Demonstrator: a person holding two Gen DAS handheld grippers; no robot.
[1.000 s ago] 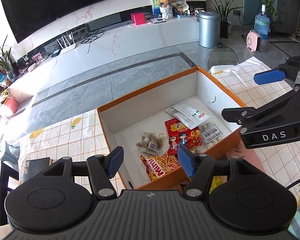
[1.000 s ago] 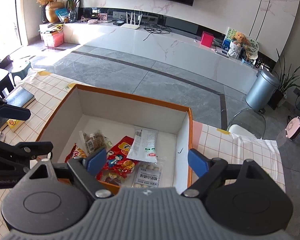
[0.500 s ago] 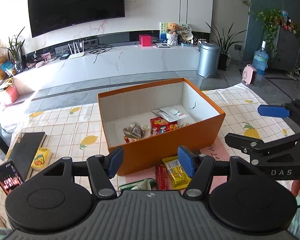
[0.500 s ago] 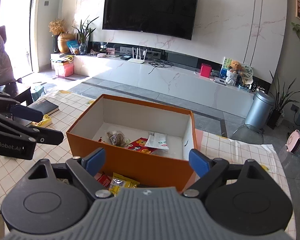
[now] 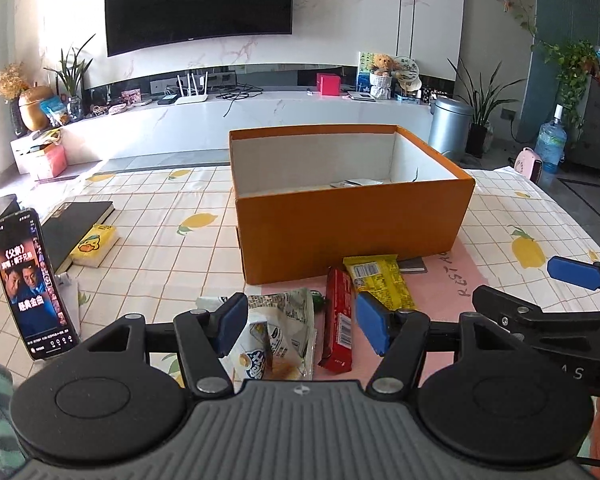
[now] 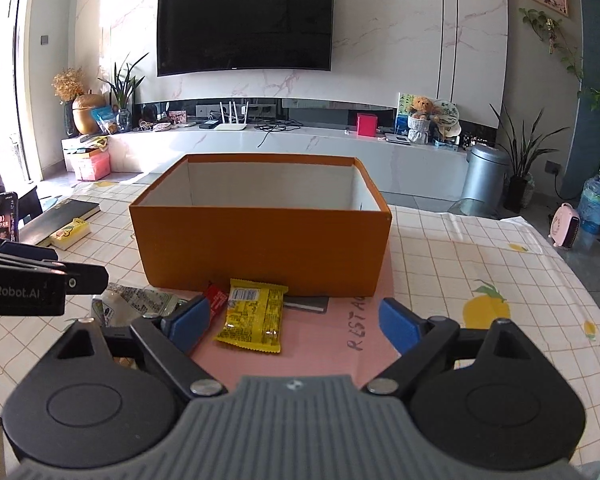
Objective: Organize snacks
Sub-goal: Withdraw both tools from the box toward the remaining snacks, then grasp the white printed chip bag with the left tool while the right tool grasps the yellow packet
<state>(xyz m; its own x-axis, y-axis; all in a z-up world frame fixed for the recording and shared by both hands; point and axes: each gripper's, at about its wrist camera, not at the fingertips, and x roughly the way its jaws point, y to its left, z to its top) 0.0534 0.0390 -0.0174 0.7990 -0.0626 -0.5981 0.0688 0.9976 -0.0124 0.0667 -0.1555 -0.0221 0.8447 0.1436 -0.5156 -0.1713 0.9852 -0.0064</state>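
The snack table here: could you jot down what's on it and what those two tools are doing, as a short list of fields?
container: orange box, open top, on the checked tablecloth
inside box: a white packet just visible
snacks outside: yellow packet, red bar, white-green bag, all in front of the box
left hand-held gripper: open, above the bag and red bar
right hand-held gripper: open, empty, near the yellow packet
other items: phone, black book

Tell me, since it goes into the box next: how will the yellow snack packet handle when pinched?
The yellow snack packet lies flat, so probably light. Its glossy film looks crinkly and may slip between the fingers. Held by one end, it would likely droop.
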